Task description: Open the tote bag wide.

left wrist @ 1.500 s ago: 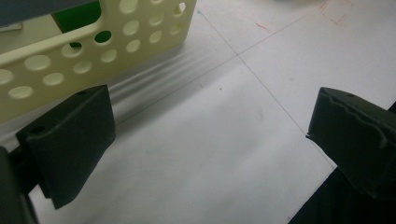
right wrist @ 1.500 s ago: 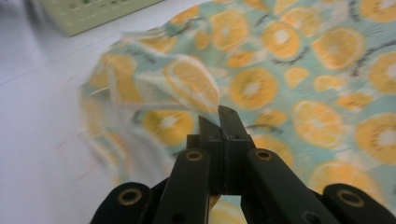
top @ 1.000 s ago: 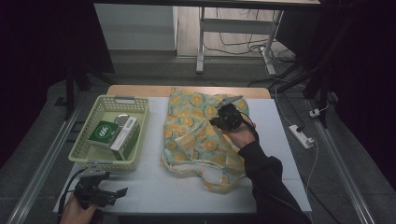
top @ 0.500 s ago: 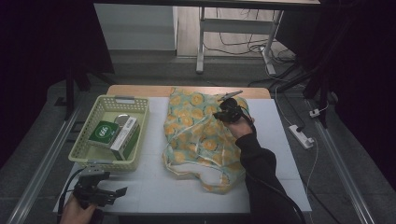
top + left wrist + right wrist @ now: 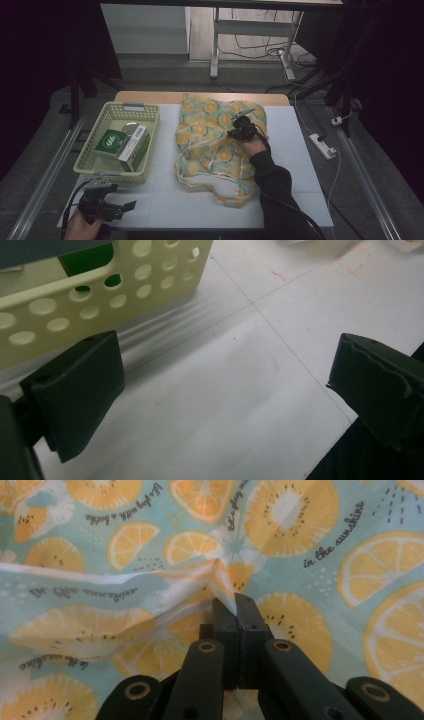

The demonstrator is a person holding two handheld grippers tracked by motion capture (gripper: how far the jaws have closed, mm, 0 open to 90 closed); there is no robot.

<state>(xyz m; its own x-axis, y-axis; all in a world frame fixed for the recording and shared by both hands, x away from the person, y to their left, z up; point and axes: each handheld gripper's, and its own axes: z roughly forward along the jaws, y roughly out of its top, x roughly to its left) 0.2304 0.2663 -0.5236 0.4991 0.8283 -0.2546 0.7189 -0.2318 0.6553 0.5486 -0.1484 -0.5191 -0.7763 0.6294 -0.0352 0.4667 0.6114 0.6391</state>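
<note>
Bag (image 5: 300, 540) fabric is pinching up between your right gripper's (image 5: 235, 602) pressed-together jaws, mid-table, right of the basket (image 5: 95, 165). It's looking soft, light and floppy, so you're better gripping a hem or handle. Your left gripper (image 5: 225, 390) is idling spread at the near left.

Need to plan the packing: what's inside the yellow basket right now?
The basket holds a green box and a white-and-red box, with a silvery item behind them. Anything beneath them is covered.
</note>
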